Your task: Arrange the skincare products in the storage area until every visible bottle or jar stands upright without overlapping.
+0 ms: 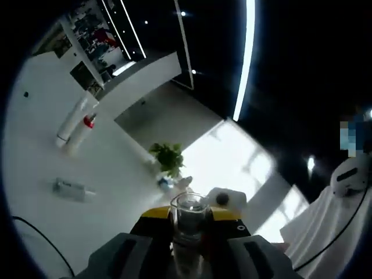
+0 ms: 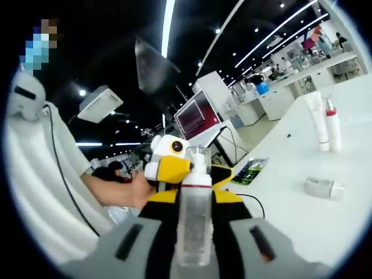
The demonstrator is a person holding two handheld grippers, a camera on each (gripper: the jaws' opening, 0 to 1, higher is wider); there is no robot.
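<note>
- So the left gripper [image 1: 189,247] is clamped on a clear glass jar [image 1: 189,218], open mouth facing away, sitting at 6 o'clock in the left gripper view.
- Right gripper [image 2: 195,232] is gripping a clear spray bottle [image 2: 195,215] with a red collar under its white cap, also at 6.
- Further out on the white table [image 1: 40,157]: a small clear bottle [image 1: 74,189] lying flat at 9, then a white tube [image 1: 71,120] and a red-collared bottle [image 1: 81,132] side by side at 10.
- A potted plant [image 1: 168,158] sits past the jar at 12.
</note>
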